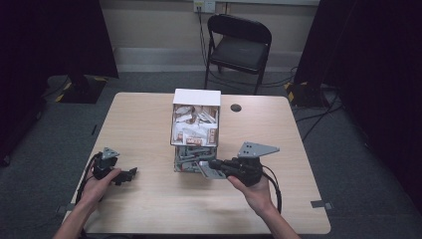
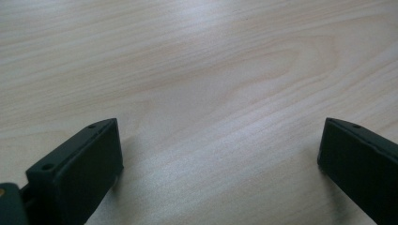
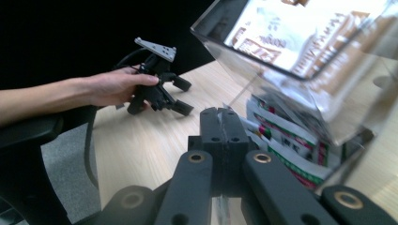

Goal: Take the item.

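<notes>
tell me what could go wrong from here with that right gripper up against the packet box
1. The right gripper, jaws closed, sits at the lower tier of the clear packet box; a push or pull could slide or tip the box, since the left gripper rests open on the table, away from it.
2. The loose lower packets could spill out or get dragged.

No text is legible. Printed lettering on the packets (image 3: 300,33) inside the clear box (image 1: 195,130) appears as brown and green marks too blurred to read.
</notes>
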`<move>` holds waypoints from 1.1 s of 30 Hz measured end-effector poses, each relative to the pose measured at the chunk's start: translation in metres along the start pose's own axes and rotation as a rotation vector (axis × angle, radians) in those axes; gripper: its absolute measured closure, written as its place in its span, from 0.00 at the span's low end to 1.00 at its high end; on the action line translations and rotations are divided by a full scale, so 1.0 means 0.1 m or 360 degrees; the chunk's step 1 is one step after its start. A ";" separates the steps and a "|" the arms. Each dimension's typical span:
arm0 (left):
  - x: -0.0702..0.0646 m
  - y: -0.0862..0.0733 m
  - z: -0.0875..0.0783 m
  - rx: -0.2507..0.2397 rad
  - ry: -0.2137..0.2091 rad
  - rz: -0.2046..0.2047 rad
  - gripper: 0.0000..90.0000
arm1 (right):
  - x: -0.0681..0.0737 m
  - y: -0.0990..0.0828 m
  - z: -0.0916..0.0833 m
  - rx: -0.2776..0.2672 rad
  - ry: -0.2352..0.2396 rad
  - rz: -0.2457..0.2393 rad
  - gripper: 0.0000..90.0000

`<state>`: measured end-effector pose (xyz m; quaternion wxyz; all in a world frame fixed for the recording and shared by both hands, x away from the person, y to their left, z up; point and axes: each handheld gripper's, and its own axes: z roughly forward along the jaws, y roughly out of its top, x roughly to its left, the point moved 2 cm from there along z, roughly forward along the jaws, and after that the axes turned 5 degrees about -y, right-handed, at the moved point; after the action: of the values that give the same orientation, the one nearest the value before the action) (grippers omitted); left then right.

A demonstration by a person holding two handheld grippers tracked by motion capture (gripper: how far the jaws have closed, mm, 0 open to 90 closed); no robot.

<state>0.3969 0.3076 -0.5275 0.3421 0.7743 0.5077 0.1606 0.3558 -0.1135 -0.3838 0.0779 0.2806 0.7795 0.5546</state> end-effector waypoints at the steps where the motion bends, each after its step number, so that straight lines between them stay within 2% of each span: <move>1: 0.00 0.00 0.00 0.0001 0.0000 0.0000 0.00 | -0.01 -0.01 -0.02 -0.0001 -0.0004 0.0008 1.00; 8: 0.00 0.00 0.00 0.0000 0.0001 0.0000 0.00 | -0.10 -0.05 -0.22 -0.0034 -0.0072 0.0019 1.00; 18: 0.00 0.00 0.00 0.0000 0.0000 0.0000 0.00 | -0.25 -0.09 -0.41 -0.0030 -0.0167 0.0039 1.00; 27: 0.00 0.00 0.00 0.0000 0.0000 0.0000 0.00 | -0.49 -0.07 -0.50 -0.0054 -0.0256 0.0076 1.00; 33: 0.00 0.00 0.00 0.0000 0.0000 0.0001 0.00 | -0.60 -0.03 -0.52 -0.0061 -0.0320 0.0059 1.00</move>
<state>0.3969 0.3076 -0.5275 0.3419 0.7744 0.5075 0.1606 0.3819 -0.1881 -0.3780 0.1505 0.3477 0.7517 0.5398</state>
